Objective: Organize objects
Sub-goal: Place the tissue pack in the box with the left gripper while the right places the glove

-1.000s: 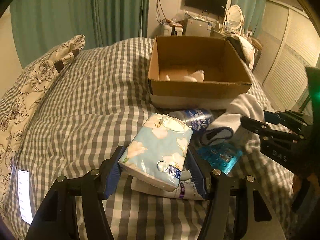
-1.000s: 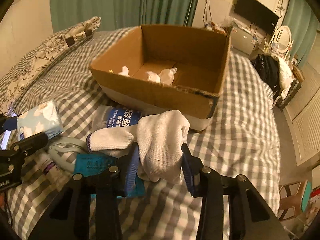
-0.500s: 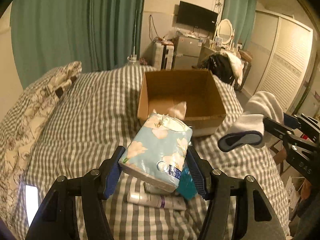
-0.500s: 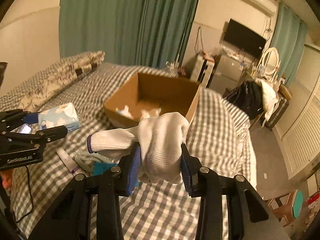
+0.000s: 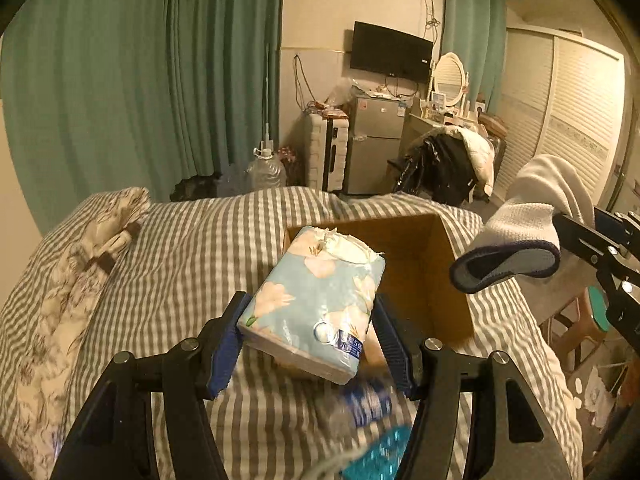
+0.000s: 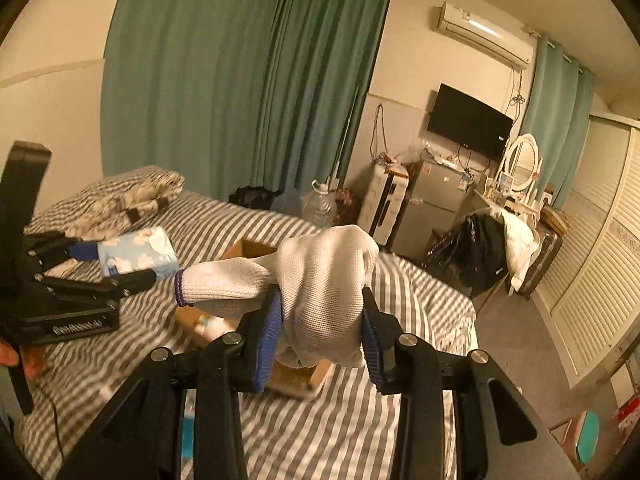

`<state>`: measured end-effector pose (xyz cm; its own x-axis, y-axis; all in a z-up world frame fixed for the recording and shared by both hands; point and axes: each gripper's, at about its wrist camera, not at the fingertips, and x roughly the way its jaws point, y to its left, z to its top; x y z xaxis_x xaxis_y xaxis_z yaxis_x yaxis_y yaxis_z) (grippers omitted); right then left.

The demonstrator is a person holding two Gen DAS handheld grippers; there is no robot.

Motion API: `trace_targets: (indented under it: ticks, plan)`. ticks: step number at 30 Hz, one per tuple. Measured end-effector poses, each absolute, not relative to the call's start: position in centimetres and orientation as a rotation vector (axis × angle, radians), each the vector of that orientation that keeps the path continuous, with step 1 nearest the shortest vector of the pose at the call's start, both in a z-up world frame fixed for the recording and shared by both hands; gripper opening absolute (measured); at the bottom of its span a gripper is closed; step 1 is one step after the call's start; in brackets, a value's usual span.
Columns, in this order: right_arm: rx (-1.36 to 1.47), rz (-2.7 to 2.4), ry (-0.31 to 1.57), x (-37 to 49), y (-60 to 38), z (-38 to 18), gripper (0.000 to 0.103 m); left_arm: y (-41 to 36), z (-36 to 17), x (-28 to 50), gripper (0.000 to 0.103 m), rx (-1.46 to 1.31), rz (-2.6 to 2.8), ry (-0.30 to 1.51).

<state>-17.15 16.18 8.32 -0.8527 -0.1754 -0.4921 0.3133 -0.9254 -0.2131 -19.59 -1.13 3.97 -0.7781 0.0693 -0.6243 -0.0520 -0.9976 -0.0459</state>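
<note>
My left gripper [image 5: 310, 330] is shut on a light blue flowered tissue pack [image 5: 316, 300] and holds it in the air above the bed, in front of the open cardboard box [image 5: 420, 264]. My right gripper [image 6: 320, 332] is shut on a white knit glove [image 6: 316, 288] with a dark cuff, also raised above the bed. The glove shows at the right in the left wrist view [image 5: 524, 232]. The tissue pack shows at the left in the right wrist view [image 6: 138, 252]. The box is partly hidden behind the glove in the right wrist view [image 6: 248, 250].
The grey checked bed [image 5: 200, 248] has a flowered pillow [image 5: 92, 256] on the left. A blue-labelled bottle [image 5: 368, 400] and a teal packet [image 5: 380, 456] lie blurred below my left gripper. A fridge [image 5: 372, 144], a dresser and a wardrobe stand beyond the bed.
Both grippers have risen well above the bed with the tissue pack and the glove. The box and the loose items now sit lower in both views.
</note>
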Motion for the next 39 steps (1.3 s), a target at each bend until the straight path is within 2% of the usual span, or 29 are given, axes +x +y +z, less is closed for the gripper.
trace_targets:
  ticks: [7, 16, 19, 20, 21, 22, 23, 25, 33, 35, 39]
  plan:
    - [0.734, -2.779, 0.408, -24.4, 14.3, 6.3, 0.034, -0.3, 0.5, -26.4, 0.064, -1.082, 2.872, -0.061]
    - [0.877, -2.741, 0.380, -31.4, 13.4, 0.1, 0.034, 0.7, -5.3, -29.9, 0.064, -1.211, 2.785, -0.023]
    - [0.848, -2.727, 0.331, -31.9, 13.9, -1.0, 0.041, 0.7, -6.1, -30.0, 0.070, -1.221, 2.759, -0.030]
    - [0.841, -2.725, 0.318, -31.7, 13.9, -1.1, 0.051, 0.7, -6.3, -29.9, 0.073, -1.221, 2.755, -0.041]
    - [0.831, -2.735, 0.298, -31.5, 14.1, -1.1, 0.065, 0.5, -6.3, -29.7, 0.081, -1.225, 2.755, -0.056]
    - [0.821, -2.747, 0.288, -31.2, 14.4, -1.0, 0.071, 0.5, -6.3, -29.5, 0.087, -1.230, 2.757, -0.068]
    - [0.809, -2.758, 0.279, -30.8, 14.6, -0.8, 0.076, 0.3, -6.2, -29.2, 0.089, -1.237, 2.757, -0.081]
    - [0.791, -2.769, 0.265, -29.8, 15.2, 0.2, 0.077, 0.0, -5.6, -28.3, 0.092, -1.242, 2.755, -0.106]
    - [0.760, -2.785, 0.311, -23.7, 17.2, 5.0, 0.090, -2.2, -0.3, -22.5, 0.096, -1.181, 2.828, -0.130]
    - [0.741, -2.783, 0.333, -21.6, 17.4, 6.2, 0.091, -2.5, 1.2, -20.8, 0.101, -1.148, 2.858, -0.126]
    - [0.702, -2.785, 0.376, -17.3, 17.5, 8.4, 0.092, -3.6, 3.5, -17.0, 0.103, -1.078, 2.906, -0.127]
